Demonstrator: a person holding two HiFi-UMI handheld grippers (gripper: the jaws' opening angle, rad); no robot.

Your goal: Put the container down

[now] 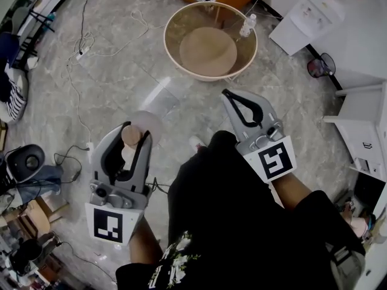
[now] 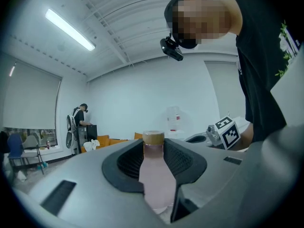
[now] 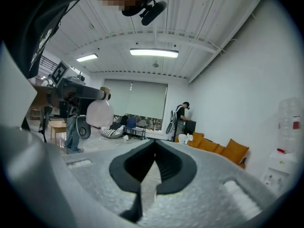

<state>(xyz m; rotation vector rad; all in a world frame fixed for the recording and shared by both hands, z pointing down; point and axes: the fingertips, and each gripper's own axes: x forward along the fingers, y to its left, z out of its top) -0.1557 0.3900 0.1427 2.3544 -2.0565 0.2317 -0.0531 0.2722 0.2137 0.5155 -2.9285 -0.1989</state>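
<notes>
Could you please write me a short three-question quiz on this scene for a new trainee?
1. True or false: the left gripper is closed on a bottle with a tan cap.
2. The right gripper has its jaws: A) wide apart, B) together with nothing between them, C) closed on a cup.
3. What shape is the top of the table on which the small bottle stands?
Key: 1 true; 2 B; 3 round.
</notes>
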